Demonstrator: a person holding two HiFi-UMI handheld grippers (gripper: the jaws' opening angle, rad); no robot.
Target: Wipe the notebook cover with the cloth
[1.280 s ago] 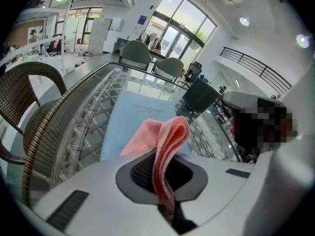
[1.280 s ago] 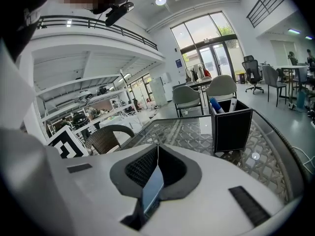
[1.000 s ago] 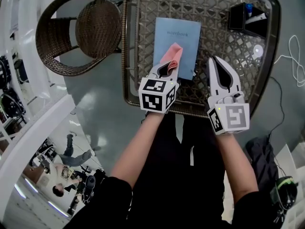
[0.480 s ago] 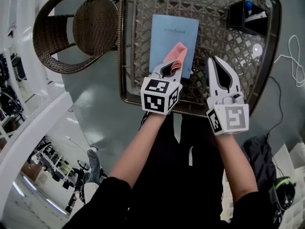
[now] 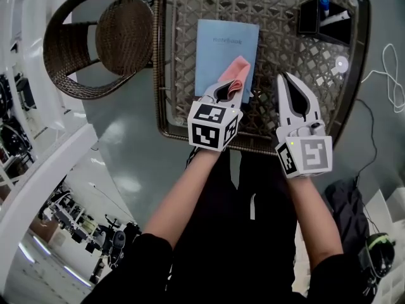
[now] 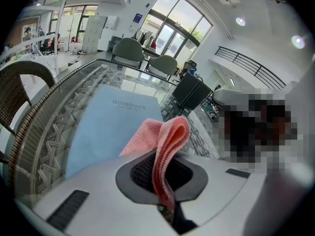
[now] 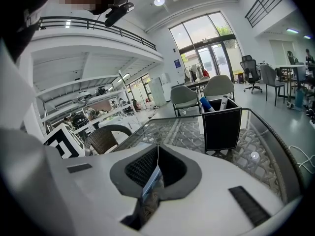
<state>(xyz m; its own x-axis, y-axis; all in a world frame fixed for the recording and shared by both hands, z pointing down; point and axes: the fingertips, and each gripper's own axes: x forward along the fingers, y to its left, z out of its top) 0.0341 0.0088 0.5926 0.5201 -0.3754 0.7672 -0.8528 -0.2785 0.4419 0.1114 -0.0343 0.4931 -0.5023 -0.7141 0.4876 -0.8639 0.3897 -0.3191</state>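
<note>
- Cloth (image 5: 235, 75) has shifted across the notebook (image 5: 221, 49) over the last second. It sat nearer the middle of the cover's lower half, and now lies over the near right corner.
- The left gripper (image 5: 223, 92) has hardly moved in the head view. Part of that shift may be the head camera drifting, since the notebook itself has slid a little left in the picture.
- The left claw is clamped on the pink cloth. Its own view shows a fold standing up between the jaws, with the loose end trailing toward the blue cover.
- The notebook lies flat on the table (image 5: 291, 43), title side up, just ahead of the left gripper.
- No view settles whether the cloth is pressing on the cover or only hanging over it.
- The right gripper (image 5: 286, 81) stays where it was, beside the notebook's right edge. Its jaws are closed together with nothing between them, and it is not steadying the book.
- My reading is that a short wiping stroke toward the right is under way, and only the near right part looks covered.
- The far half and left side likely need passes yet, and the loose book could slide if dragged.
</note>
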